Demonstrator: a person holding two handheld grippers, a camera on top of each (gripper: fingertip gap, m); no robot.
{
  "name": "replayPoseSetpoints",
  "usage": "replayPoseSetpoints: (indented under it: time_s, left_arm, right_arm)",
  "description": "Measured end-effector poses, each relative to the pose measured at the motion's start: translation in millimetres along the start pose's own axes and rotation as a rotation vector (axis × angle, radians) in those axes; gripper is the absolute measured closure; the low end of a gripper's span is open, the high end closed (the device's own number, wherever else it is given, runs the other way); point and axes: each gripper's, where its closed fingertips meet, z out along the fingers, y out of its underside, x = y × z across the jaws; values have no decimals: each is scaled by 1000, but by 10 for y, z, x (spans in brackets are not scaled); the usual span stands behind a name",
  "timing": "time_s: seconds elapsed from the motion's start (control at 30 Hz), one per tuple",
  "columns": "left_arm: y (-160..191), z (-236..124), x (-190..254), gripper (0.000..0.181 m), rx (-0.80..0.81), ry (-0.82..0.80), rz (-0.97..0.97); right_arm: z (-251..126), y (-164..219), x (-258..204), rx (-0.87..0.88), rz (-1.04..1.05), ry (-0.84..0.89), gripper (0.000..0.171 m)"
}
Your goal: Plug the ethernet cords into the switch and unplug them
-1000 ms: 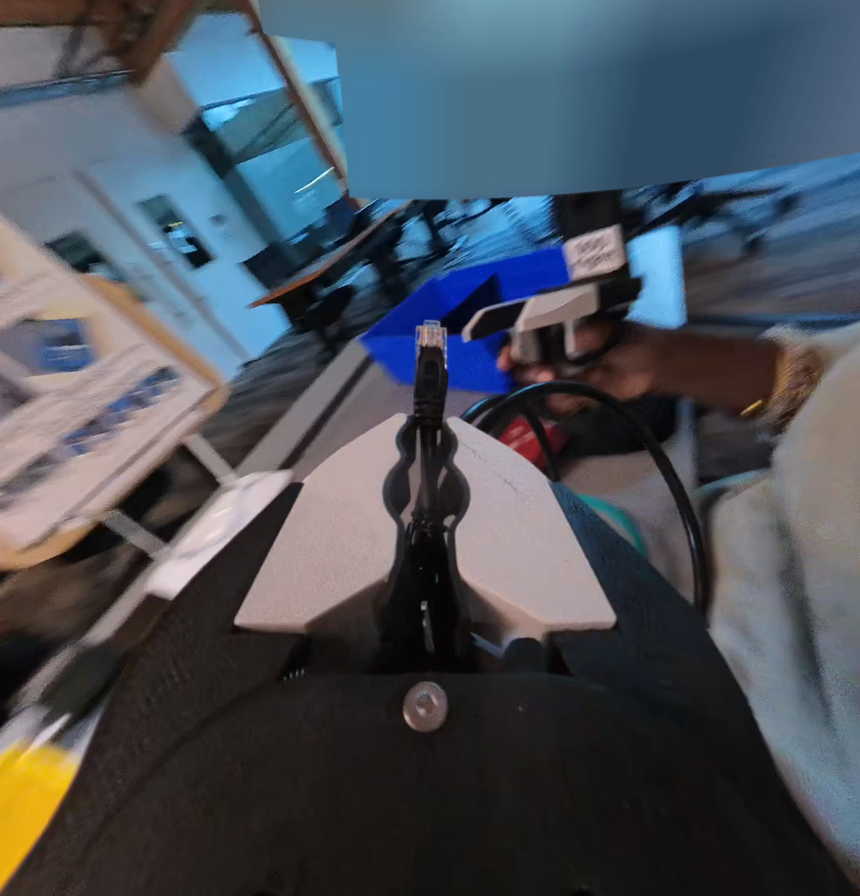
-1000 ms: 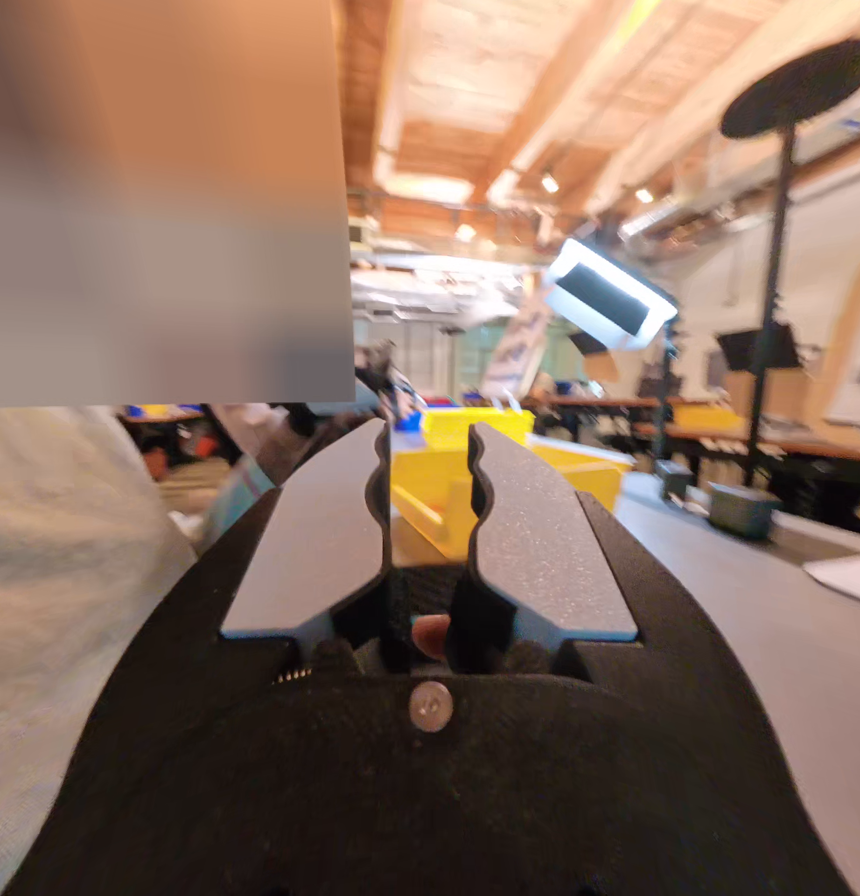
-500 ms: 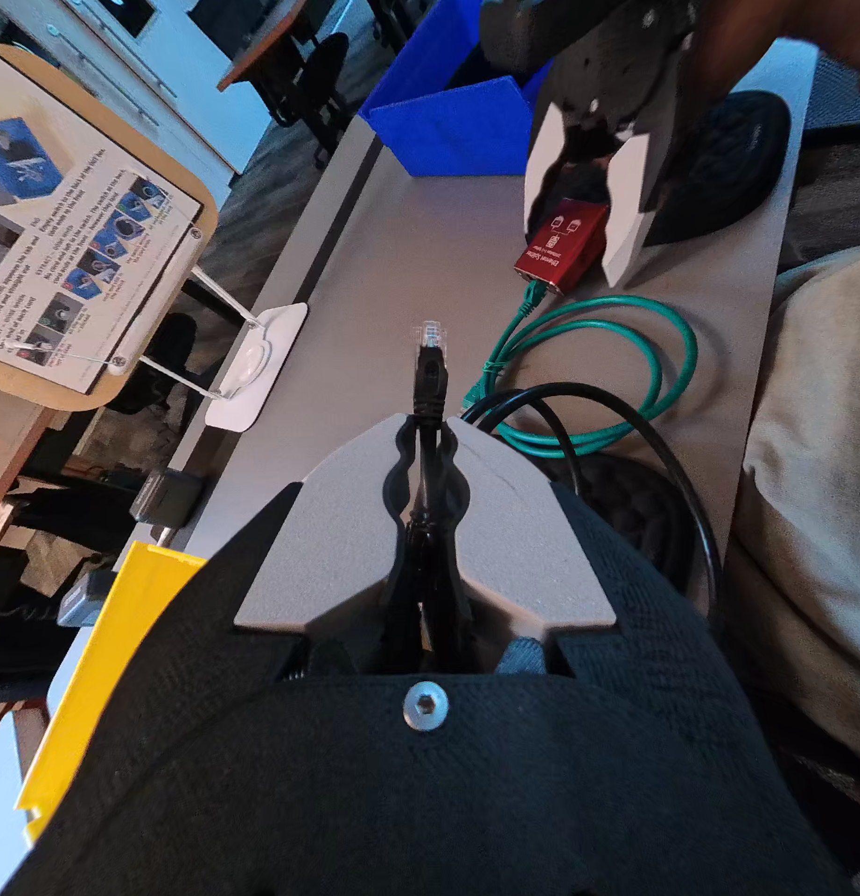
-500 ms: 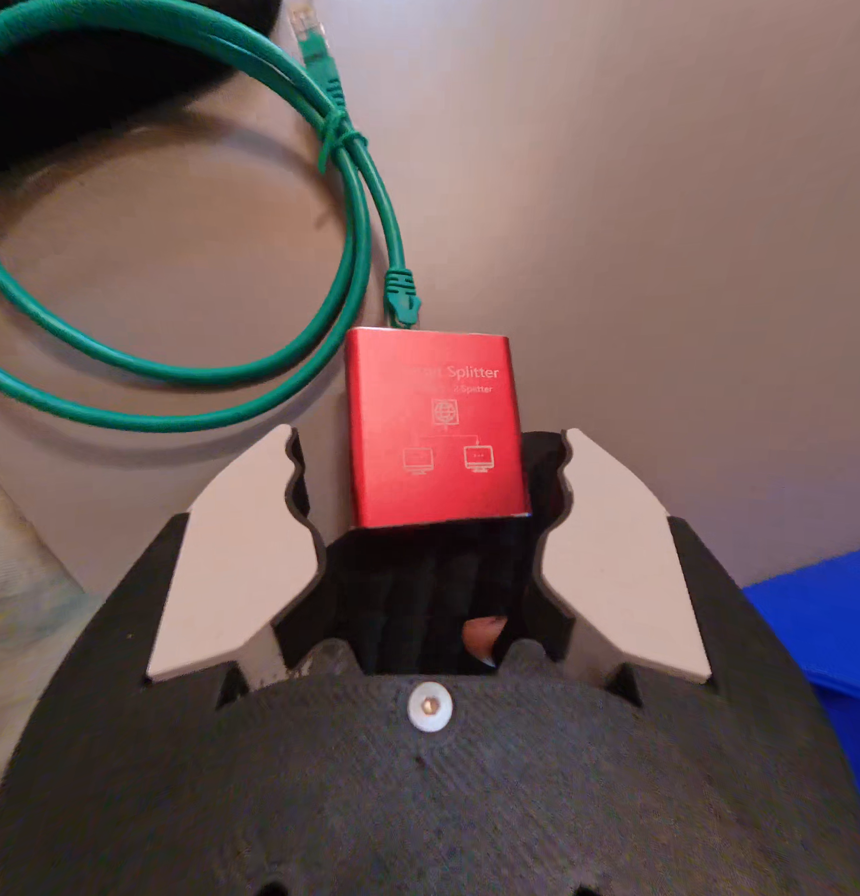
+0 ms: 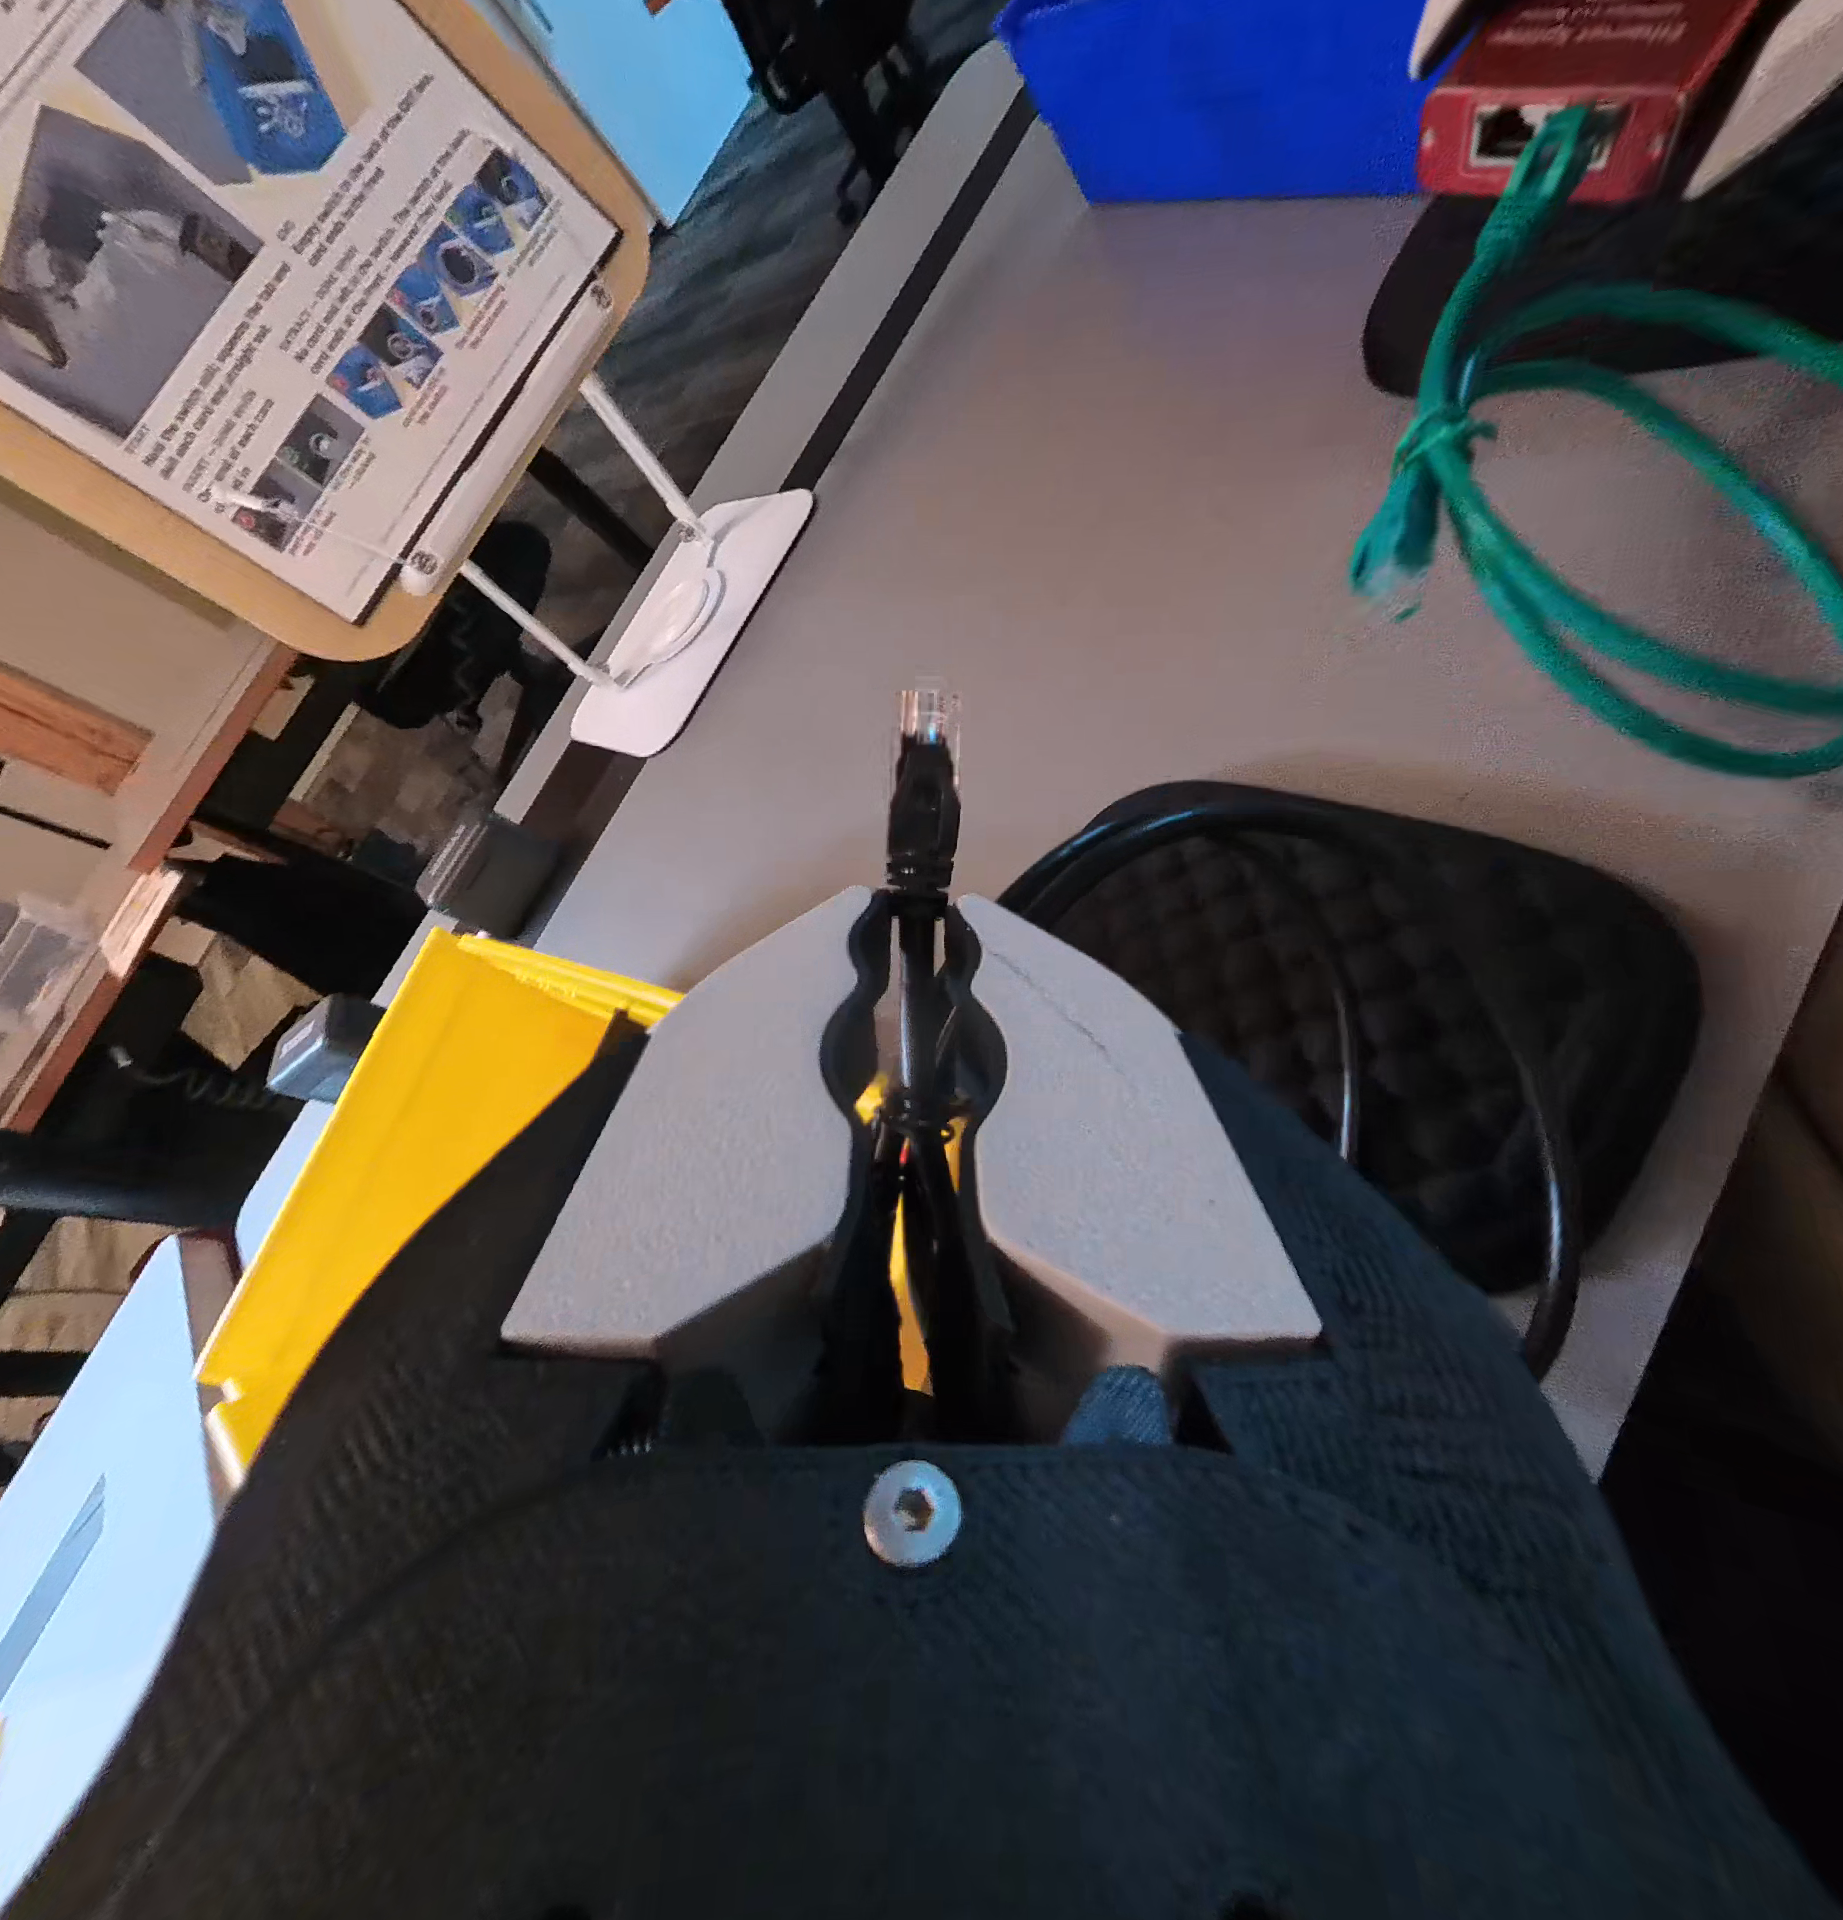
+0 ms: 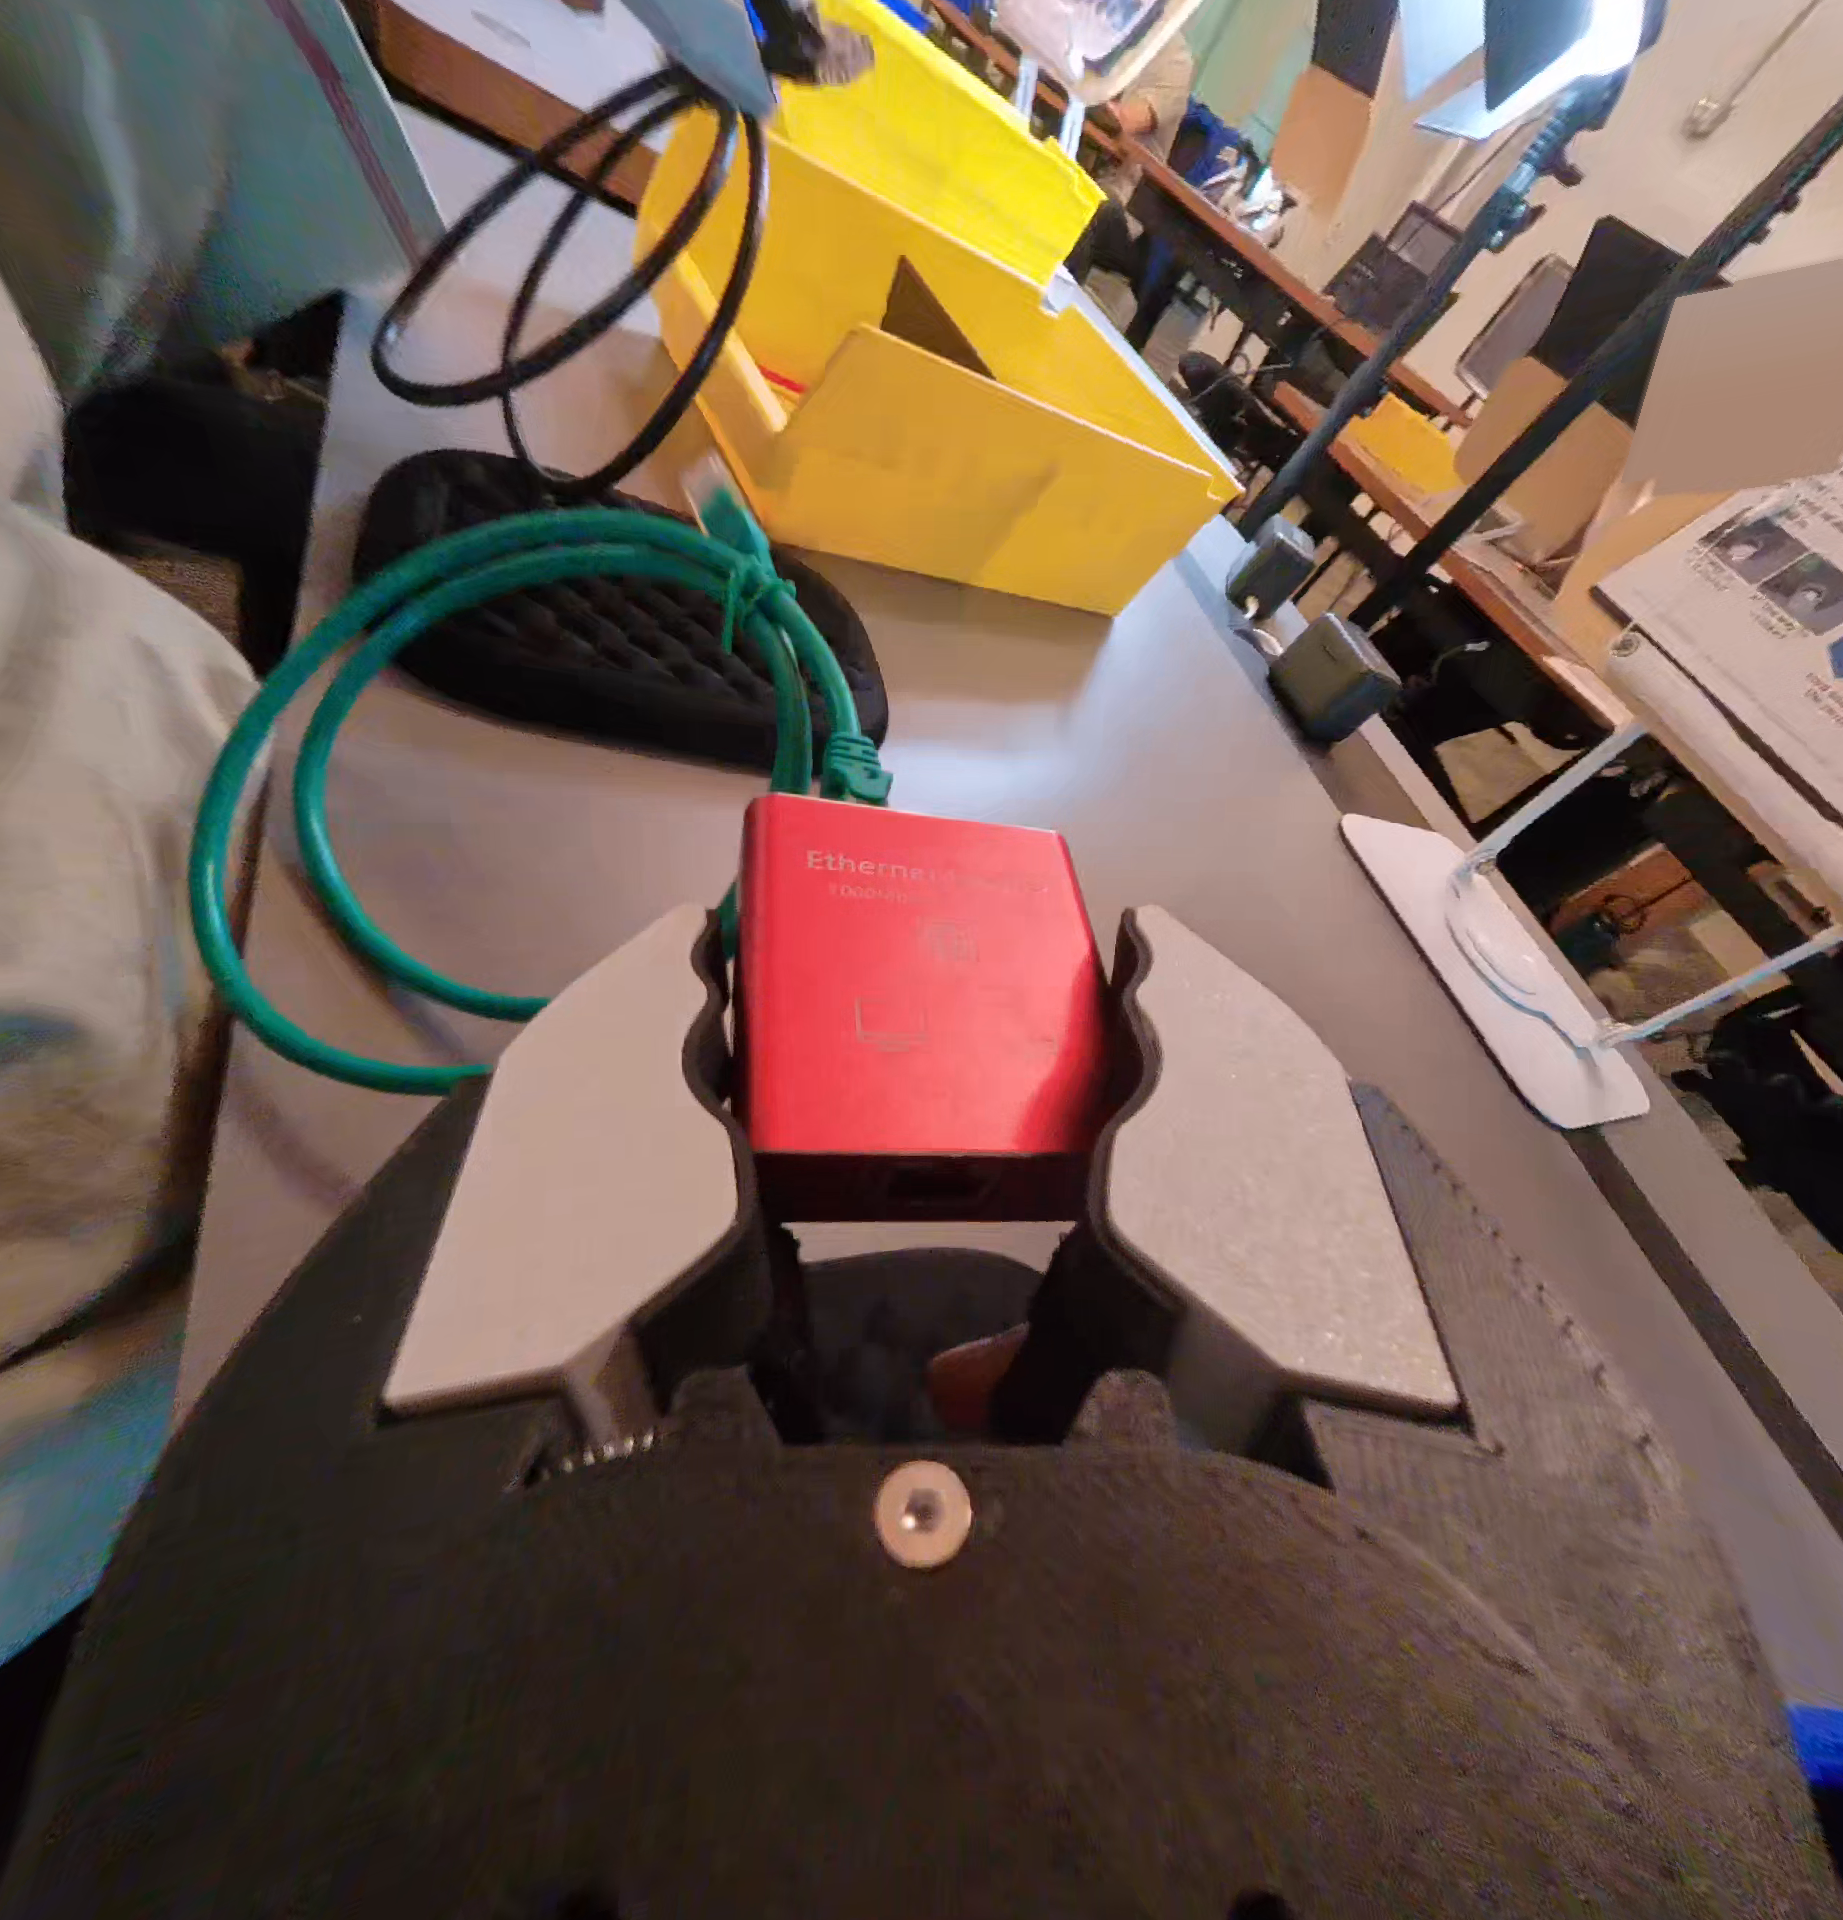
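My left gripper [image 5: 917,920] is shut on a black ethernet cord [image 5: 925,800]; its clear plug sticks out past the fingertips, above the grey table [image 5: 1104,468]. My right gripper [image 6: 917,935] is shut on the red switch [image 6: 912,997] and holds it by its sides, raised off the table. The switch also shows at the top right of the left wrist view [image 5: 1561,114], with one port empty. A green ethernet cord [image 6: 273,831] is plugged into the switch's far end; its coil hangs down and its other plug [image 5: 1395,551] is free.
A yellow bin [image 6: 948,395] stands behind the switch, a blue bin [image 5: 1208,94] at the far end. A black mesh pad [image 5: 1416,1039] lies on the table near the black cord's loop [image 6: 584,260]. A document stand with a white base [image 5: 688,613] sits at the table edge. Spacing between my two grippers at the tips: around 25 cm.
My right gripper has closed on the red switch and lifted it off the table, with the green cord trailing. My left gripper still holds the black cord.
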Motion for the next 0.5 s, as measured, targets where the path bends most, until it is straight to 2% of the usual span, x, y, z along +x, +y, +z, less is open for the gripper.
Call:
replayPoseSetpoints:
  time_s: [0.03, 0.1, 0.2, 0.33, 0.4, 0.5]
  left_arm:
    - [-10, 33, 12, 171, 5, 7, 1]
    - [-53, 107, 46, 172, 15, 18, 16]
    - [-243, 273, 262, 172, 95, 129, 55]
    - [-452, 512, 556, 171, 116, 272, 117]
    - [-575, 591, 701, 172, 131, 376, 88]
    - [-666, 687, 834, 172, 91, 428, 67]
  right_arm:
    - [-16, 4, -3, -13, -23, 5, 99]
    - [-15, -56, -51, 25, -46, -16, 99]
    - [-33, -294, -106, 210, -37, -49, 99]
    - [-108, -629, -168, 416, -37, -72, 99]
    - [-94, -731, -217, 441, -52, -88, 99]
    - [7, -721, -230, 350, -108, -52, 98]
